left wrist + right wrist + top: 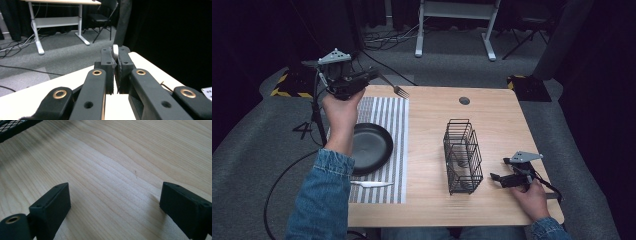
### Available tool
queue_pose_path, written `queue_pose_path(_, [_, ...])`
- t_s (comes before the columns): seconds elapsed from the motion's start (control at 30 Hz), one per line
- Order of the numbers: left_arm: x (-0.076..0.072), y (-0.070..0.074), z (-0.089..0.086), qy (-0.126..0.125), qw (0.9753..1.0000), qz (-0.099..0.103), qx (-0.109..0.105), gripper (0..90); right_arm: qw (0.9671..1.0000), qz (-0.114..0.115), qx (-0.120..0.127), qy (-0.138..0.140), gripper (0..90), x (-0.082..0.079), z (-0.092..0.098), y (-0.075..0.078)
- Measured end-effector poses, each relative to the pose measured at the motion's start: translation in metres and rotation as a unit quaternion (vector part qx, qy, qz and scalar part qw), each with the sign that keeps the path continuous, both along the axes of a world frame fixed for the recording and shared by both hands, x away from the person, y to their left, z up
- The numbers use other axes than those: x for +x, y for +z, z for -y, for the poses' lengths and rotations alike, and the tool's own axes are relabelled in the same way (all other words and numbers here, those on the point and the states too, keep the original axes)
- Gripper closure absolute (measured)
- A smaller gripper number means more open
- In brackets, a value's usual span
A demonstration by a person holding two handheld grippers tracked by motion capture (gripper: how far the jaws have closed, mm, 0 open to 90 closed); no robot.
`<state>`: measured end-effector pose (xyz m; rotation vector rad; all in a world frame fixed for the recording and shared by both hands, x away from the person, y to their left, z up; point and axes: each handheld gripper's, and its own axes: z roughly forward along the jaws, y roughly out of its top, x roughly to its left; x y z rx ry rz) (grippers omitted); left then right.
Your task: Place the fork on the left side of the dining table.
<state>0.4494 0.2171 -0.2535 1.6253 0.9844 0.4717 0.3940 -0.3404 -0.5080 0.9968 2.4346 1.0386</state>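
Observation:
My left gripper [373,75] is held up in the air over the table's far left corner, shut on the handle of a metal fork [396,89] whose tines point right. In the left gripper view the jaws press together on the fork's pale handle end [115,50]. My right gripper [496,178] rests low on the wooden table [432,120] at the near right, just right of a black wire basket [462,156]. Its fingers [51,206] stand wide apart over bare wood, with the basket's corner [15,126] at the upper left.
A black plate [371,146] lies on a striped placemat [387,112] on the table's left side. A white knife [372,184] lies on the mat near the front edge. A round cable hole [464,100] sits at the back. A white desk frame [454,12] stands beyond.

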Motion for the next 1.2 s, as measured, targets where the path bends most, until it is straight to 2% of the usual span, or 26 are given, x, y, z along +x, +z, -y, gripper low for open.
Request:
queue_pose_path(0.2, [0.017,-0.009,-0.012,0.02,0.9997,-0.008,-0.009,86.4,1.0,0.0,0.0,0.0,9.8,0.0,0.0,0.0])
queue_pose_path(0.33, [0.028,-0.014,-0.017,0.024,0.9995,-0.016,-0.015,86.4,1.0,0.0,0.0,0.0,9.8,0.0,0.0,0.0])
queue_pose_path(0.5, [0.04,-0.021,-0.02,0.03,0.9992,-0.026,-0.007,86.4,1.0,0.0,0.0,0.0,9.9,0.0,0.0,0.0])
queue_pose_path(0.73, [0.053,-0.039,-0.021,0.036,0.9981,-0.05,-0.006,86.4,1.0,0.0,0.0,0.0,9.8,0.0,0.0,0.0])
queue_pose_path(0.9, [0.063,-0.051,-0.021,0.043,0.9965,-0.071,0.002,86.4,1.0,0.0,0.0,0.0,9.8,0.0,0.0,0.0])
queue_pose_path(1.2, [0.073,-0.08,-0.03,0.061,0.992,-0.111,0.005,86.4,1.0,0.0,0.0,0.0,9.8,0.0,0.0,0.0])
